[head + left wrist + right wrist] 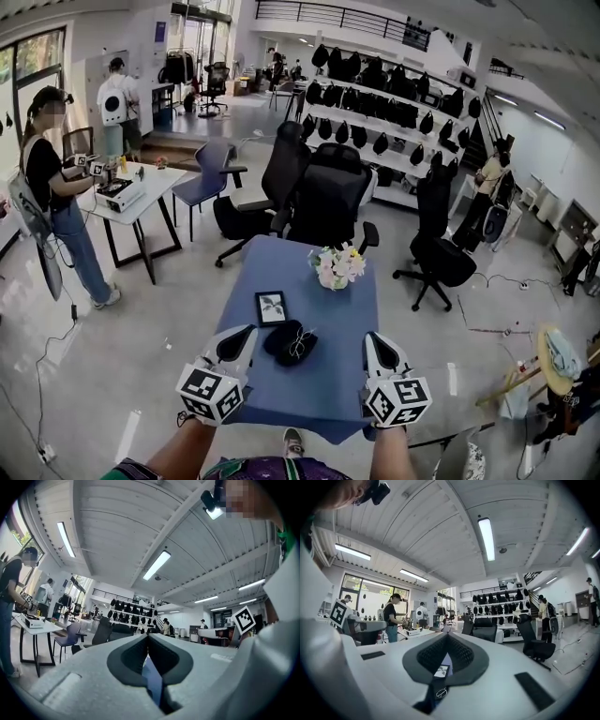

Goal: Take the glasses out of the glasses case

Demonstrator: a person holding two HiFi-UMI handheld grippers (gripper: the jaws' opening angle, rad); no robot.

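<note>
A black glasses case (281, 337) lies open on the blue table (330, 382), with dark-rimmed glasses (301, 344) resting on its right part. My left gripper (246, 334) hovers at the case's left, shut and empty, pointing away from me. My right gripper (372, 340) is to the case's right, also shut with nothing in it. In the left gripper view the jaws (149, 637) meet at their tips with only blue tabletop in the slit. In the right gripper view the closed jaws (448, 635) leave a slit that shows the glasses (441, 693) below.
A small framed picture (272, 307) lies just behind the case and shows in the right gripper's slit (441, 671). A flower bouquet (338, 266) stands at the table's far right. Black office chairs (326, 202) crowd behind the table. A person (56, 197) stands at a white table on the left.
</note>
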